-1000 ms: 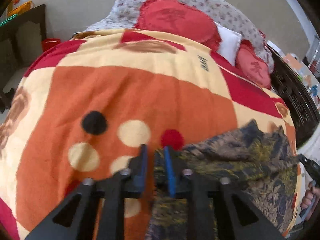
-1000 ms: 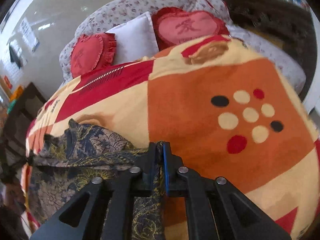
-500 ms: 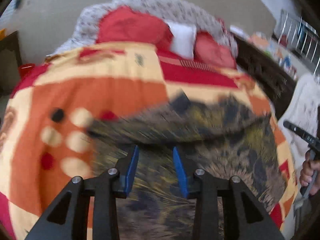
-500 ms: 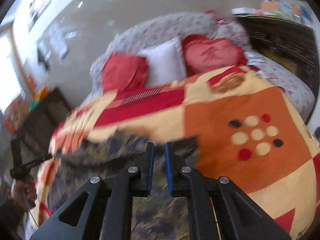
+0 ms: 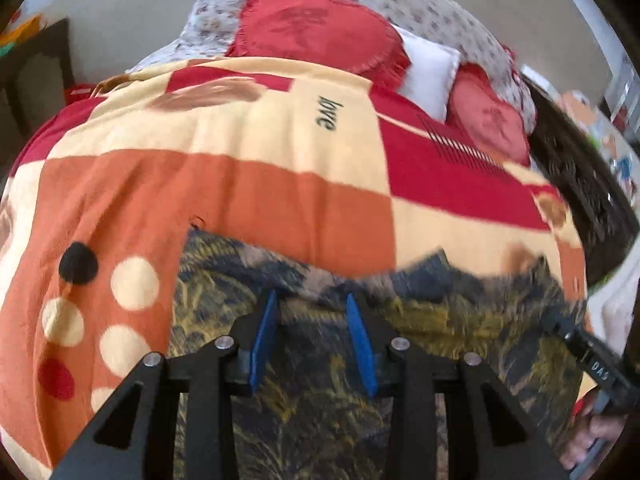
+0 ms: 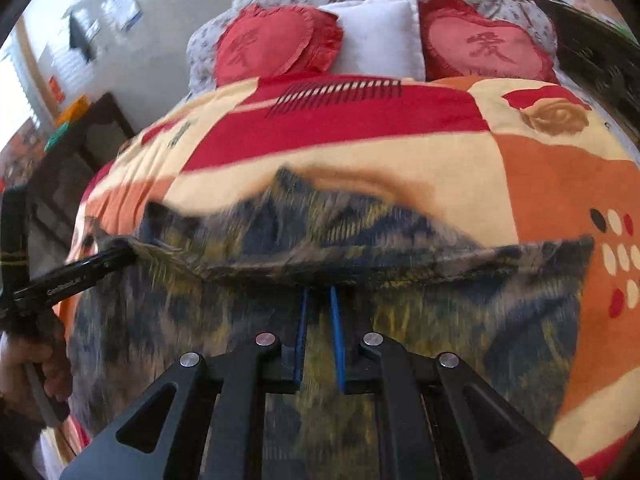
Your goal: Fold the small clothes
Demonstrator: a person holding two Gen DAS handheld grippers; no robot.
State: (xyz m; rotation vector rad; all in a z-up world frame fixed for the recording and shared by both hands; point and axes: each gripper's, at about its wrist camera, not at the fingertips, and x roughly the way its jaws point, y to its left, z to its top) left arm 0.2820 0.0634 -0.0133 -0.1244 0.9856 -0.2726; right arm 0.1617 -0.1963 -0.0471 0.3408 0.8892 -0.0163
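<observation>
A dark blue-and-yellow patterned garment (image 5: pixel 460 320) (image 6: pixel 460 312) lies spread on the checked bed blanket (image 5: pixel 280 184), with a folded edge running across it in the right wrist view. My left gripper (image 5: pixel 312 300) hovers over its left part, blue pads well apart and nothing pinched. My right gripper (image 6: pixel 318 292) is over the garment's middle. Its pads stand a narrow gap apart and its tips reach the fold line. Each wrist view shows the other gripper at the garment's outer edge: the right gripper (image 5: pixel 560 320) and the left gripper (image 6: pixel 128 250).
Red heart cushions (image 6: pixel 272 48) and a white pillow (image 6: pixel 380 36) lean on the floral headboard behind the blanket. Dark wooden furniture (image 5: pixel 588 192) (image 6: pixel 72 168) stands on both sides of the bed. A hand (image 5: pixel 596 436) grips the right gripper's handle.
Both grippers were shut on the garment's edge a second ago. Their pads have since parted, the left widely and the right slightly, and both have swept sideways to stand over the garment.
</observation>
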